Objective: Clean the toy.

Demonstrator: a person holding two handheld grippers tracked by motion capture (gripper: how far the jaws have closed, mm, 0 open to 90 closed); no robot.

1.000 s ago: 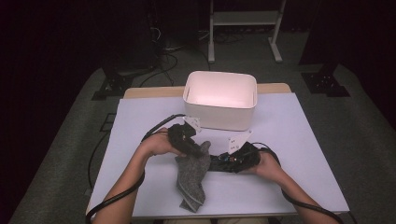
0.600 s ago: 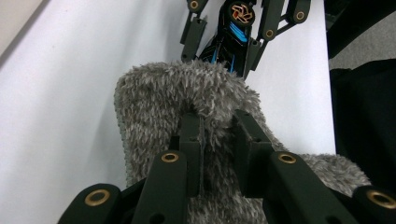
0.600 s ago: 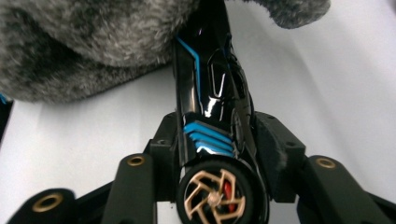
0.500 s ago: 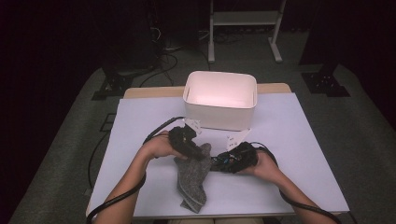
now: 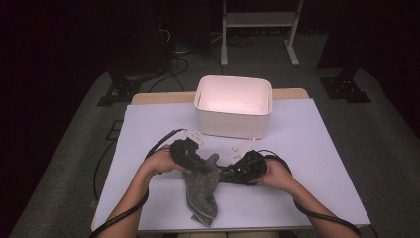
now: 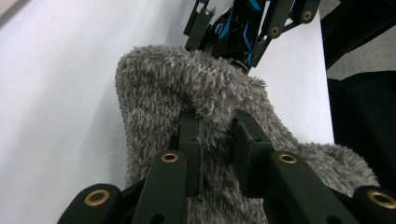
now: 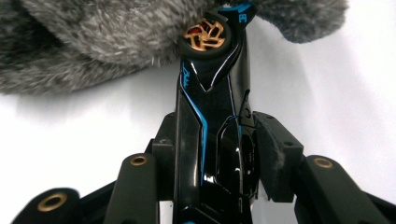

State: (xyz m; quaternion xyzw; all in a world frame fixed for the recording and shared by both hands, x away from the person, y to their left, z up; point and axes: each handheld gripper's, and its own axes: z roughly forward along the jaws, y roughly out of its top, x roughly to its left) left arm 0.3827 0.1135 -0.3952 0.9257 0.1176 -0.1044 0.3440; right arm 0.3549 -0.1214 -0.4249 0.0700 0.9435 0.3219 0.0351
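A grey fuzzy sock [image 5: 200, 193] lies on the white table cover near the front edge. My left gripper [image 5: 199, 165] is shut on the sock's upper edge; in the left gripper view its jaws [image 6: 217, 135] pinch the fuzzy fabric [image 6: 159, 88]. My right gripper [image 5: 226, 174] is shut on a glossy black toy with blue trim [image 7: 210, 116] and a gold wheel at its tip. That tip touches the sock [image 7: 107, 37] at its mouth. The toy [image 6: 236, 23] also shows just beyond the sock in the left gripper view.
A white open bin [image 5: 233, 126] stands behind the hands at the table's middle. The white table cover [image 5: 317, 148] has free room to the right and left. Cables trail from both grippers. Dark floor and stands surround the table.
The right gripper has slid a little left with the toy, closer to the sock's mouth. The left gripper keeps its hold on the sock.
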